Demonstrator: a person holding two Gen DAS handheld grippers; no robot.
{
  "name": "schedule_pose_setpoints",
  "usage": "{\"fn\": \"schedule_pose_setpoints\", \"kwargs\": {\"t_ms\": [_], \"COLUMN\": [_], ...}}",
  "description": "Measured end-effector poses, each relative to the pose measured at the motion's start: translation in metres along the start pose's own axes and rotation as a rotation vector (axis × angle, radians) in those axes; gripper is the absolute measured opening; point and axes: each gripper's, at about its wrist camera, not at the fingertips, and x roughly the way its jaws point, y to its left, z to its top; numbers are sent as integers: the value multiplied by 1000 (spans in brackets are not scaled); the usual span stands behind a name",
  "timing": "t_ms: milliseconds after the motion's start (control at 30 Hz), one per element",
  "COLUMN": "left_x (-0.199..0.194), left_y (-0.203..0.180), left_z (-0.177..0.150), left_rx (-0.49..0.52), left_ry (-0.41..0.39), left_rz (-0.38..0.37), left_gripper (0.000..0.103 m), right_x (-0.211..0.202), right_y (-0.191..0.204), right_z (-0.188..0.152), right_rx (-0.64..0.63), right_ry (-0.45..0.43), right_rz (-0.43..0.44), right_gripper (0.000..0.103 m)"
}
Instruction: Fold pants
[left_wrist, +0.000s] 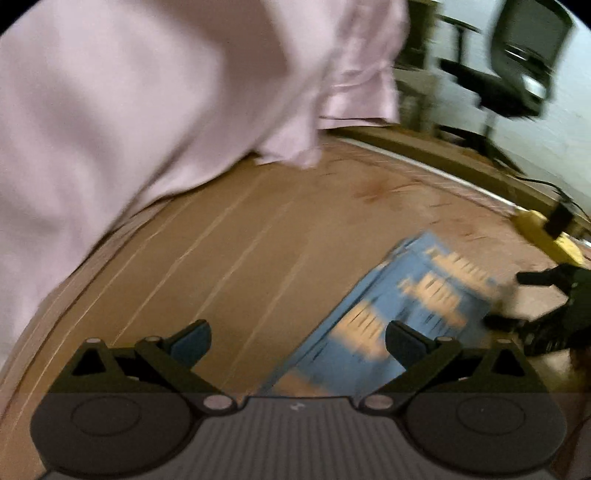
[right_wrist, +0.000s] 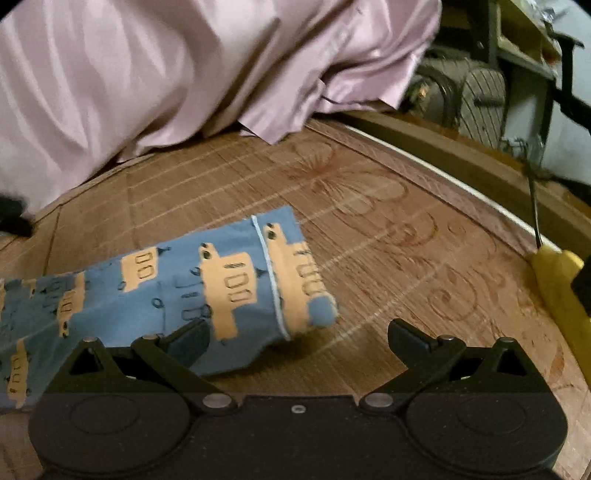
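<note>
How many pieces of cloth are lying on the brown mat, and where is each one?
2. The blue pants with the orange bus print lie on the mat, just ahead of the right claw. The pink sheet is bunched up at the far side. More may be hidden.

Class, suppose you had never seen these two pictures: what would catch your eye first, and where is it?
The blue pants printed with orange vehicles lie on the brown mat, just ahead of the open right gripper. Behind them, pale pink satin bedding is heaped across the far side.
</note>
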Motion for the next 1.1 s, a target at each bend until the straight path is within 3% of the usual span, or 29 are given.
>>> {"fn": "schedule_pose_setpoints", "kwargs": {"t_ms": [100, 233, 500, 600, 667, 867, 1100], "left_x": [38, 83, 139, 155, 164, 156, 136], "left_y": [-20, -39, -46, -48, -53, -61, -80], "left_z": [33, 58, 79, 86, 87, 85, 75], "left_rx": [66, 112, 56, 19, 10, 37, 210], "left_ry": [37, 120, 243, 311, 364, 327, 234], "left_rz": [-109, -209, -341, -397, -365, -316, -259], "left_gripper": [102, 90, 73, 55, 40, 16, 10], "right_x": [0, 2, 2, 0, 0, -1, 4], "right_y": [-7, -12, -20, -21, -22, -22, -27], "right_z": [-2, 0, 7, 7, 8, 8, 7], "right_rx": [-7, -3, 31, 46, 51, 61, 96], "right_ry": [7, 13, 11, 7, 6, 11, 43], "right_rz": [4, 44, 103, 112, 117, 129, 124], "right_gripper": [102, 102, 102, 102, 102, 102, 102]}}
